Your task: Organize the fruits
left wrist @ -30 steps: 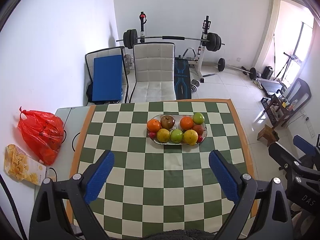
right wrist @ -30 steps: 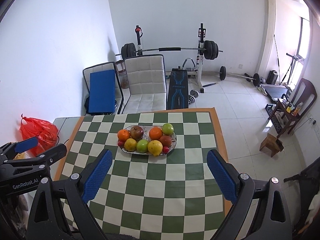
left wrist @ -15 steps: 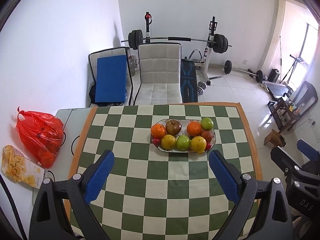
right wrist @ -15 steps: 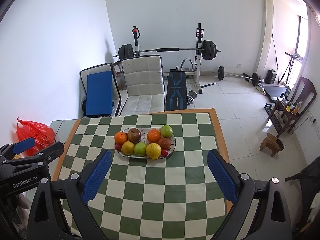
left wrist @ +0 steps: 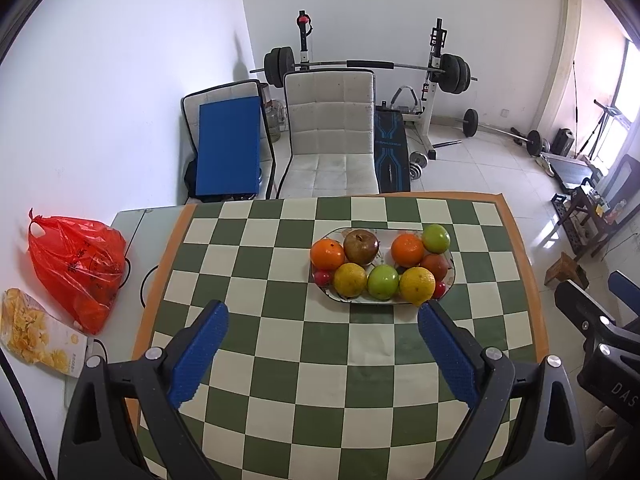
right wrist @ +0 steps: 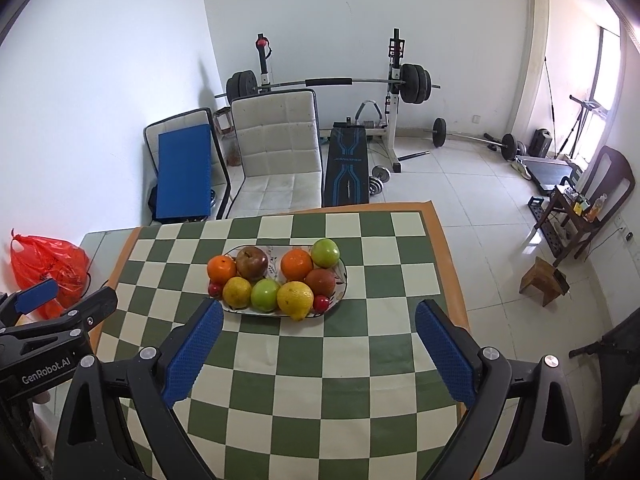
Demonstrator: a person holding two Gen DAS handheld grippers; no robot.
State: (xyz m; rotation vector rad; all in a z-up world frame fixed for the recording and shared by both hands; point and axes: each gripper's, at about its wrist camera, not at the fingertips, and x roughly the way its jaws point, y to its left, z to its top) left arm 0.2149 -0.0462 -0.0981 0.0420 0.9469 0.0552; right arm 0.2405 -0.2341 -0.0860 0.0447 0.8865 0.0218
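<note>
Fruit plate: an oval white ceramic plate with a dark rim (left wrist: pixel 451 272) sits on the far half of the table, right of centre in the left wrist view, piled with fruit.
Back row: a round orange (left wrist: pixel 327 254), a brownish-red apple (left wrist: pixel 361 247), a second orange (left wrist: pixel 407 251) and a green apple (left wrist: pixel 436 238), left to right.
Front row: a yellow-orange citrus (left wrist: pixel 350 279), a second green apple (left wrist: pixel 383 282) and a yellow lemon (left wrist: pixel 417 285), with a dark red fruit (left wrist: pixel 435 266) tucked behind the lemon (two small red ones peep out at the plate's ends).
Table: a green-and-cream chequered cloth with an orange border (left wrist: pixel 360 360) covers it.
Left gripper (left wrist: pixel 322 354): blue-padded fingers spread wide, nothing between them, hovering over the near part of the cloth.
Right gripper (right wrist: pixel 318 350): likewise spread wide and empty, its left finger tip (right wrist: pixel 200 332) just below the plate's near-left edge.
Surroundings: a red plastic bag (left wrist: pixel 76 268) lies left of the table; a white padded chair (left wrist: pixel 332 140) stands behind it.
</note>
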